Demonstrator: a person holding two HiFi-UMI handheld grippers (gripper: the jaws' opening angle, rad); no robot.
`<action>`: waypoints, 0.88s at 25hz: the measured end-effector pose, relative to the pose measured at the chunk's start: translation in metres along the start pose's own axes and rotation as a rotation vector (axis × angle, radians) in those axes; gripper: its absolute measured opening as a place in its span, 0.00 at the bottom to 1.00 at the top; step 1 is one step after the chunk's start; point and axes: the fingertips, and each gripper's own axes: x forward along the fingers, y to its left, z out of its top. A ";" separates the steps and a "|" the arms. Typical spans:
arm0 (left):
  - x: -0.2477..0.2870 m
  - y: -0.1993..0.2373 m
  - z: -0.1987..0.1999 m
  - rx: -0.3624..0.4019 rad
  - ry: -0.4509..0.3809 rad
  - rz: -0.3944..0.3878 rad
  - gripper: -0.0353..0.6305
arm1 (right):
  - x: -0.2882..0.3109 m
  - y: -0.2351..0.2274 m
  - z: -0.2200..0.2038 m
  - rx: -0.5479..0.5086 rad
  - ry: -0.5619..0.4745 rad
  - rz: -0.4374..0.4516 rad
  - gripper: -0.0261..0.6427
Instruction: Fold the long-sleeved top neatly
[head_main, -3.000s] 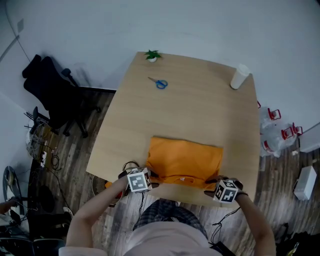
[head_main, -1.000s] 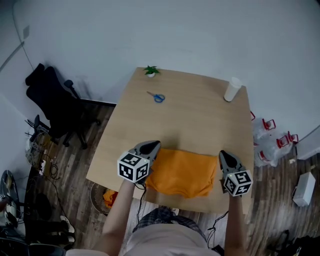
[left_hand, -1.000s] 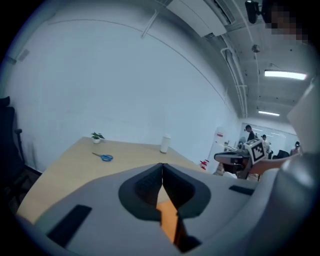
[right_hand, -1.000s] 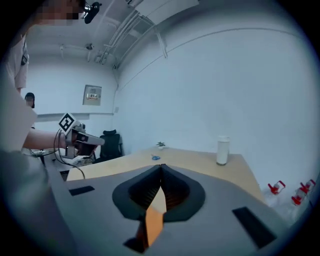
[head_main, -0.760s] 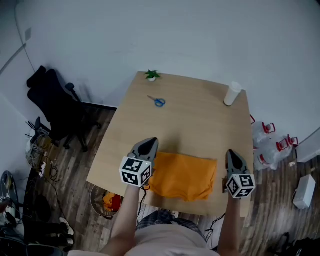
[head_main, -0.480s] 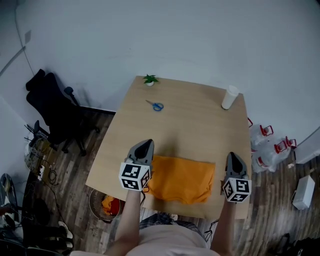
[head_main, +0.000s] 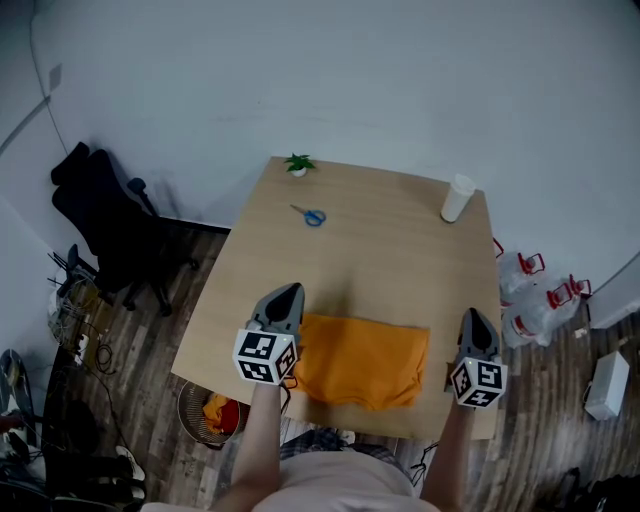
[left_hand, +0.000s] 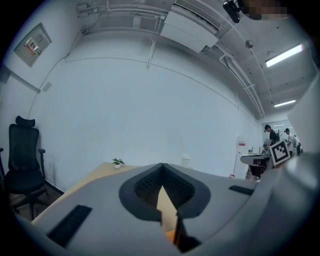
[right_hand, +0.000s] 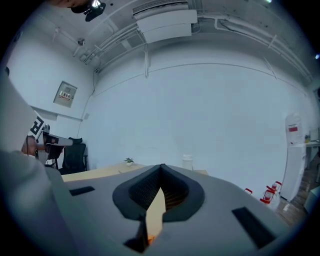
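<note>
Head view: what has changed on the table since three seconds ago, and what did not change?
Both grippers left the near corners of the orange top. The left gripper is now beside its left edge and the right gripper beside its right edge, both clear of it, jaws shut and empty. The top looks folded over once more. The scissors, plant and cup kept their places on the table.
</note>
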 end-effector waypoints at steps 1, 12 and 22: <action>0.000 0.000 0.000 0.005 0.002 0.001 0.06 | 0.000 0.000 0.000 -0.001 0.002 -0.001 0.05; -0.004 -0.001 0.002 0.002 0.007 0.001 0.05 | -0.002 0.007 0.004 -0.009 0.005 0.013 0.05; -0.008 0.000 0.002 0.005 0.008 -0.008 0.05 | -0.003 0.015 0.008 -0.012 -0.002 0.021 0.05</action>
